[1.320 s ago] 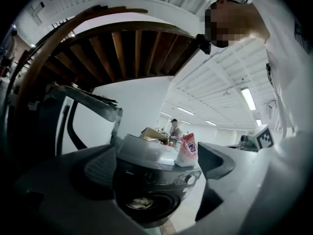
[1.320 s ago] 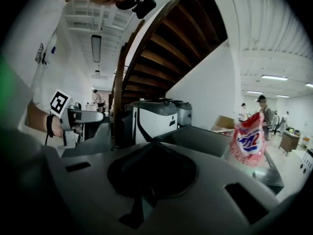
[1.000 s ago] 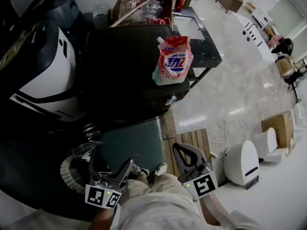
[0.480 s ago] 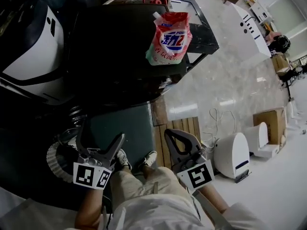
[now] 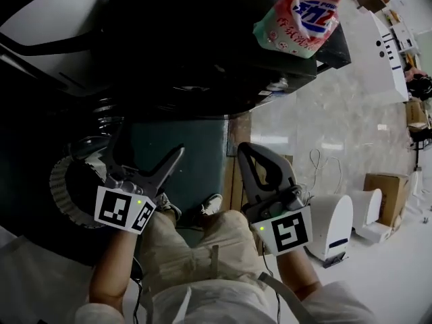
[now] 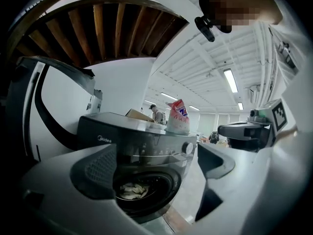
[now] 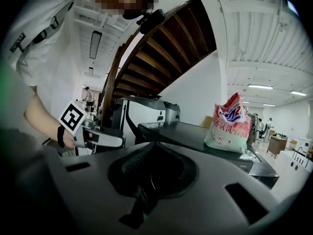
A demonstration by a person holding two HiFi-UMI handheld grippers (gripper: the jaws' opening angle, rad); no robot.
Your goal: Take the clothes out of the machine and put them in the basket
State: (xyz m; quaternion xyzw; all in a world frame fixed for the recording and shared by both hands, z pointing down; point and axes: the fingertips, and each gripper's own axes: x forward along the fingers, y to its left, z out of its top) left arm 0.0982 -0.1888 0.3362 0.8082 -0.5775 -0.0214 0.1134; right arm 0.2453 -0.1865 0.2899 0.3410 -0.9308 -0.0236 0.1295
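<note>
A dark front-loading washing machine [image 6: 142,141] stands with its round opening [image 6: 146,192] uncovered. Pale clothes [image 6: 132,190] lie in the drum. My left gripper [image 6: 156,168] is open and empty, aimed at the opening from a short way off; in the head view the left gripper [image 5: 147,152] hangs before the machine [image 5: 202,66]. A woven basket [image 5: 61,181] sits on the floor under its left side. My right gripper [image 5: 245,148] is shut with nothing in it, held right of the left one. In the right gripper view the right gripper [image 7: 151,151] points over the machine top [image 7: 195,136].
A red and white detergent bag [image 5: 304,15] stands on the machine's top, right side. A white machine [image 5: 40,5] stands at the left. On the floor at the right are a white rounded device [image 5: 337,225] and a cardboard box [image 5: 385,181]. My legs and shoes [image 5: 212,204] are below.
Both grippers have risen and come closer to the machine's front; the head view has tipped further down. The left jaws stay open, the right jaws stay shut.
</note>
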